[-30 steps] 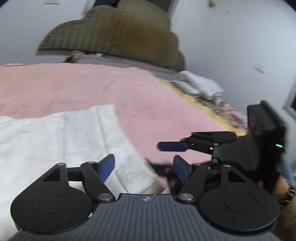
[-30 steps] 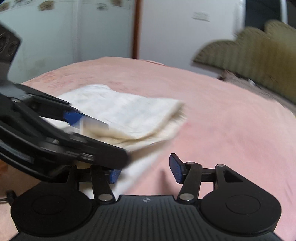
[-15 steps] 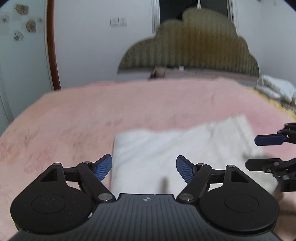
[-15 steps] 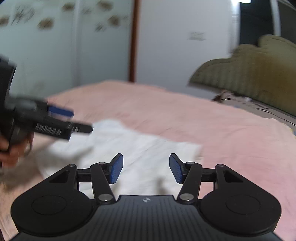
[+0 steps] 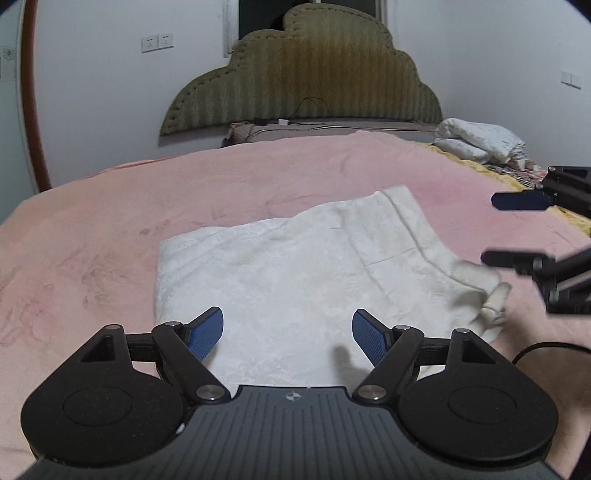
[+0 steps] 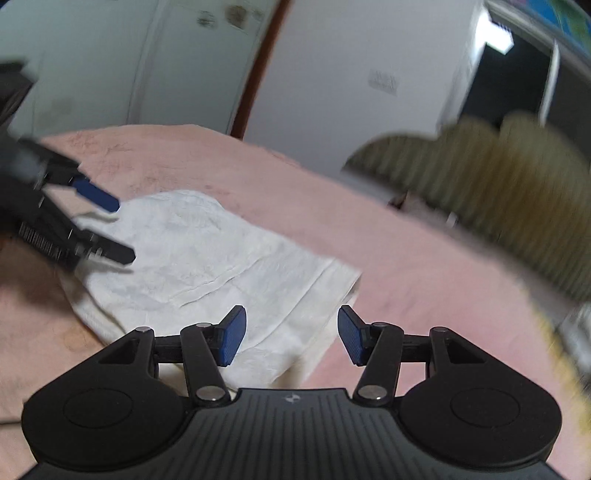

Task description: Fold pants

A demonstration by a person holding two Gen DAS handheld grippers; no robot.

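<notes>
No readable text shows anywhere; the wall stickers (image 6: 229, 14) may carry marks, but blur hides them.

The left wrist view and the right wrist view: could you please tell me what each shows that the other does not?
Only the left wrist view shows the folded white bedding near the headboard and the wall sockets. Only the right wrist view shows the dark window. Both show the folded white pants on the pink blanket, the olive headboard, and the left gripper and right gripper, both open and empty.
</notes>
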